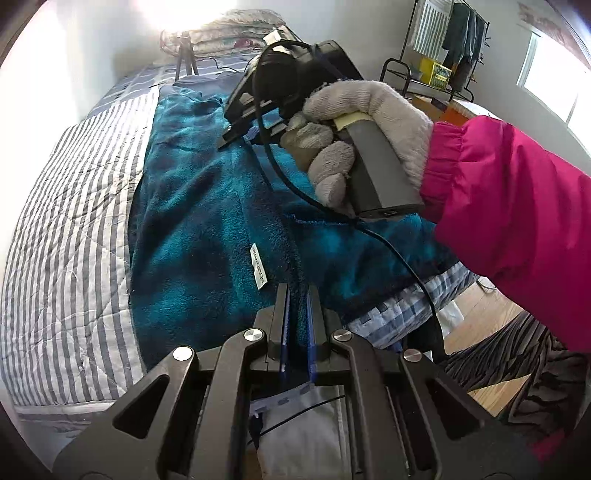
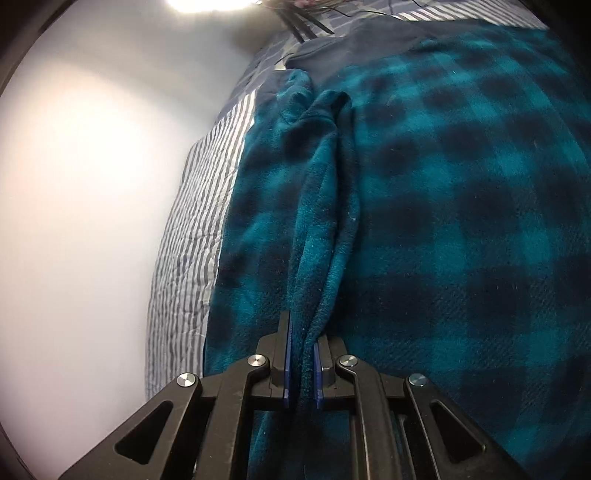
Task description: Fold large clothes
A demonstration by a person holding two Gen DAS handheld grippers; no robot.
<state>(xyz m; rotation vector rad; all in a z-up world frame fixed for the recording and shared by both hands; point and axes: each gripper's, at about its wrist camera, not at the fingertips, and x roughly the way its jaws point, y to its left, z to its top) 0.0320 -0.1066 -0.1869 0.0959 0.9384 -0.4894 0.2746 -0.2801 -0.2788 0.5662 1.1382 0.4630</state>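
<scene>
Pinching one edge of the teal plaid fleece (image 2: 443,206), left gripper (image 1: 297,295) and right gripper (image 2: 303,332) are both clenched on it; its length runs ahead along the striped bed (image 1: 74,221).

Striped grey-and-white quilt (image 1: 70,221) spreads left of my fingers, w/ a blue patchwork edge (image 1: 391,317) just right of them. Tripod (image 1: 183,55) stands far ahead by the white wall (image 2: 92,184), piled bedding (image 1: 236,33) behind it. Clothes rack (image 1: 458,37) w/ hanging garments far ahead-right, a black shelf w/ a yellow box (image 1: 437,72) under it. Bright window (image 1: 554,81) at far right. Wood floor (image 1: 480,314) and a zebra-striped cloth (image 1: 517,362) right of my fingers.
</scene>
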